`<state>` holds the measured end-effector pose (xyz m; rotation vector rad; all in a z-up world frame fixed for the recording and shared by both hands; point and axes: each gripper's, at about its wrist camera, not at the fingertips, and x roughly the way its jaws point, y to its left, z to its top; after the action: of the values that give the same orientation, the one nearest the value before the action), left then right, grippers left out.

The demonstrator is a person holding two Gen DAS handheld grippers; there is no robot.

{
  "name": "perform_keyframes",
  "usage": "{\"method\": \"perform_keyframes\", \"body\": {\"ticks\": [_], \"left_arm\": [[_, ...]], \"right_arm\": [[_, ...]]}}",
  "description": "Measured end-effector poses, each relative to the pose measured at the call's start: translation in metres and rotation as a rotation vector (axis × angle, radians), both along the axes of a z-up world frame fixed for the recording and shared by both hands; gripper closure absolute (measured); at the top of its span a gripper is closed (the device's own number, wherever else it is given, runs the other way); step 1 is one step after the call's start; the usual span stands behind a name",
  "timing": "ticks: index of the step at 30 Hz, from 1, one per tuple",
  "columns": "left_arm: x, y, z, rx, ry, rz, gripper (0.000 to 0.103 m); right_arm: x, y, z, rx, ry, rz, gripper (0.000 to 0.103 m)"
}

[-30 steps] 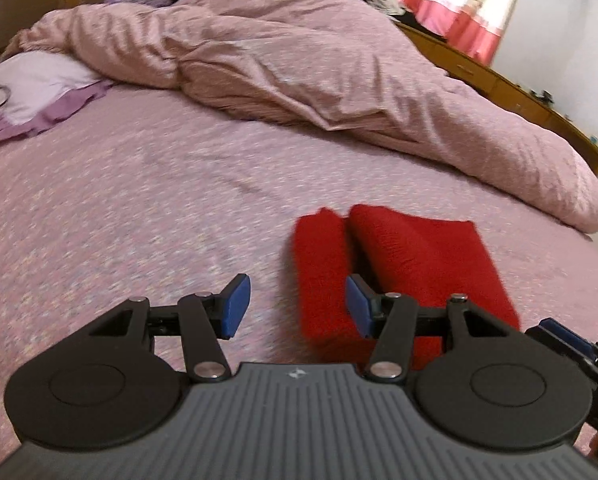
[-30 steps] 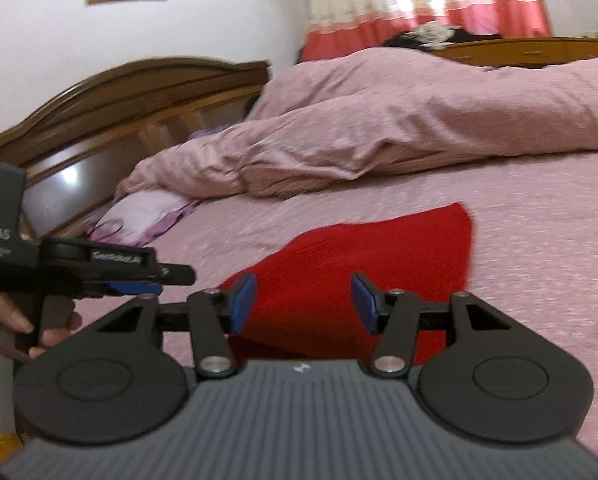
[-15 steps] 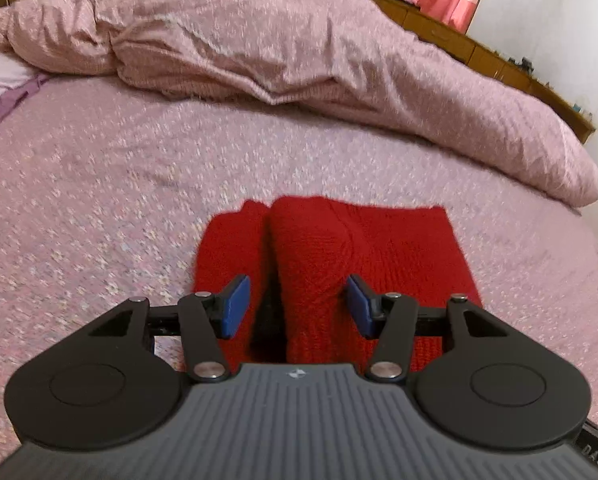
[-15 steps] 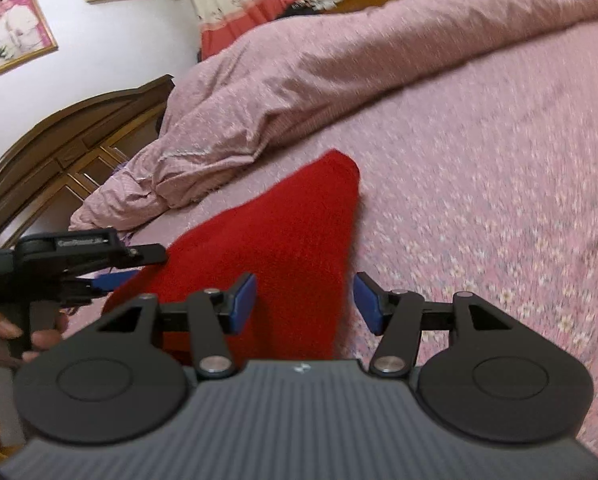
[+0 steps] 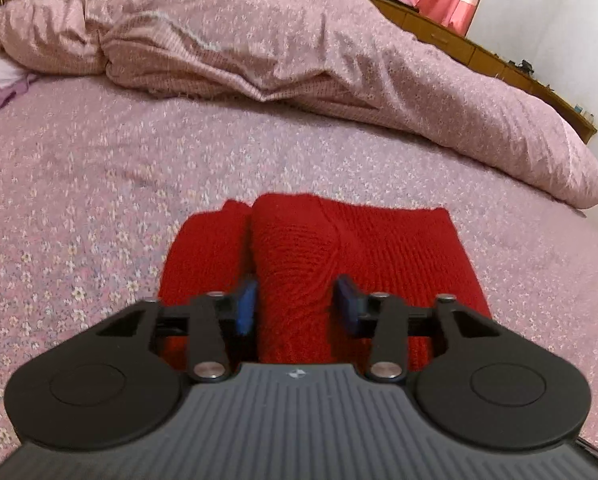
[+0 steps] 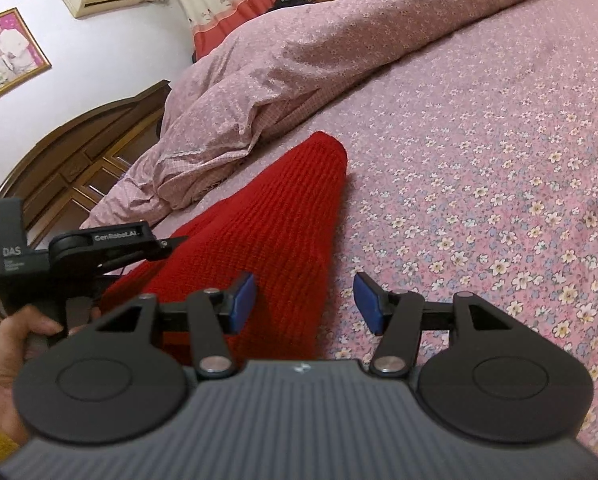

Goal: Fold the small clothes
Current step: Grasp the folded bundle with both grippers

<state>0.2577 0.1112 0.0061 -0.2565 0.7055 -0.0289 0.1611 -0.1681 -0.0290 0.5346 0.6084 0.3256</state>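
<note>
Lining up another fold: left gripper (image 5: 295, 304) straddles the red knit garment's (image 5: 379, 256) raised ridge, jaws spread; right gripper (image 6: 305, 302) spread too, near edge next.

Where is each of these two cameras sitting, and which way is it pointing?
Left wrist view: rides on the left gripper, looking forward along its blue fingers over the red knit garment toward the rumpled duvet; a raised fold lies between the fingers.
Right wrist view: rides on the right gripper, facing the garment's right edge and the wooden headboard; the person's left hand and the left gripper show at left.
Shared: garment, duvet, floral bedsheet.
</note>
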Motion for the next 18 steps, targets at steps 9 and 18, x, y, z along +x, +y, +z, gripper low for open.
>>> {"method": "perform_keyframes", "body": {"ticks": [9,18], "left_arm": [[-0.024,0.018,0.039,-0.071,-0.154,-0.014,0.079],[-0.029,0.065,-0.002,-0.093,-0.023,0.071,0.079]], "right_arm": [[-0.003,0.003,0.005,-0.022,-0.005,-0.005,0.045],[-0.004,0.019,0.01,-0.054,-0.031,0.043,0.045]]}}
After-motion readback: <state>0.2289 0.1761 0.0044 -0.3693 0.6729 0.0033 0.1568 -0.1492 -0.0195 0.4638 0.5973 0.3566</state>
